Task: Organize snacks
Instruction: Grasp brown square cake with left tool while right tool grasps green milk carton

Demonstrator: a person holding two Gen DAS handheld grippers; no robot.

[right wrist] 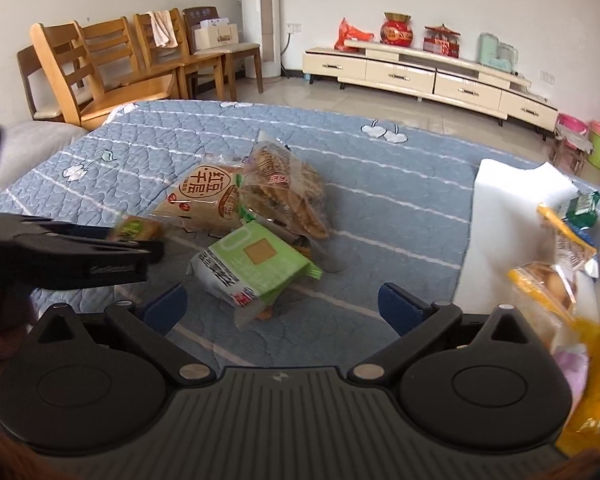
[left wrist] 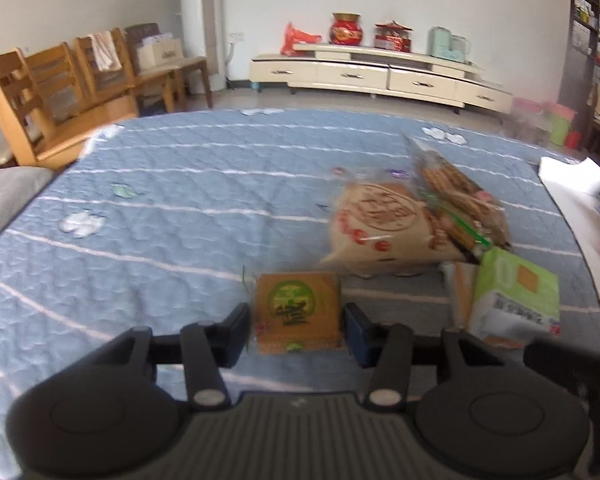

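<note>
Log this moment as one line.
left gripper: shut on small brown snack packet | right gripper: open, empty | green packet: ahead

Wooden chairs [right wrist: 100, 68] and a cream cabinet [right wrist: 428, 76] line the wall.

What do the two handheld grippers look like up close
Both the left gripper and right gripper are matte black plastic: a ribbed centre plate, round discs either side, silver pivot pins, angled link arms and dark blue pads. A small lightning mark sits on the plate.
</note>
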